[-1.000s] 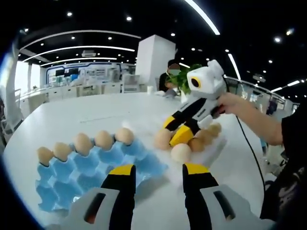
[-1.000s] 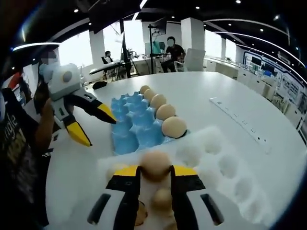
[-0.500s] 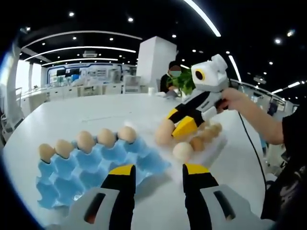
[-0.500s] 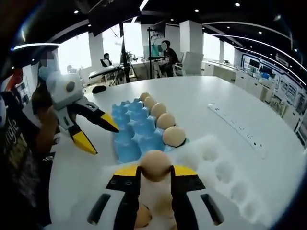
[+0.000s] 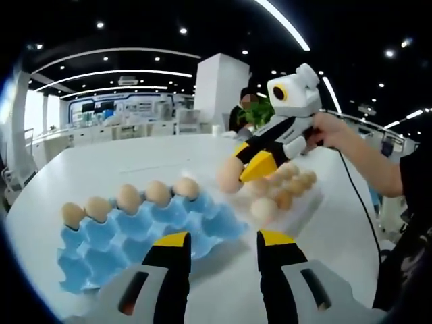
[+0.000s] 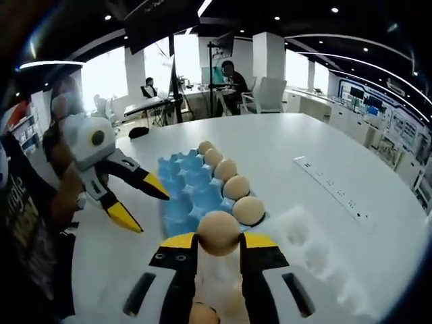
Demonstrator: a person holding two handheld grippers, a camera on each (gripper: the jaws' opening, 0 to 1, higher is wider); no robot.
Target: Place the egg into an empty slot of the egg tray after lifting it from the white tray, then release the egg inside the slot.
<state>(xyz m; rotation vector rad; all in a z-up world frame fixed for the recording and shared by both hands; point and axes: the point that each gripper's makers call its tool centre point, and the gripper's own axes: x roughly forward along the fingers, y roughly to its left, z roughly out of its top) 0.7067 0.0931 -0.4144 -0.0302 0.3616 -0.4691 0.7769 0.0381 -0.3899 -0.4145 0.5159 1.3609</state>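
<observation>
between right tool [image 6: 217, 241] tips, egg [image 6: 218, 232]

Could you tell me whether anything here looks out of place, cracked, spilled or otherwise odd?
Nothing stands out. The right tongs hold one intact egg; five eggs sit neatly along one edge of the blue egg tray, and the left tongs hover open beside it.

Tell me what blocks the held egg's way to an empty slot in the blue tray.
Nothing visible does. The right gripper holds the egg above the white tray. The blue egg tray lies just ahead, its empty cups beside the filled row. The left gripper hangs off to one side.
</observation>
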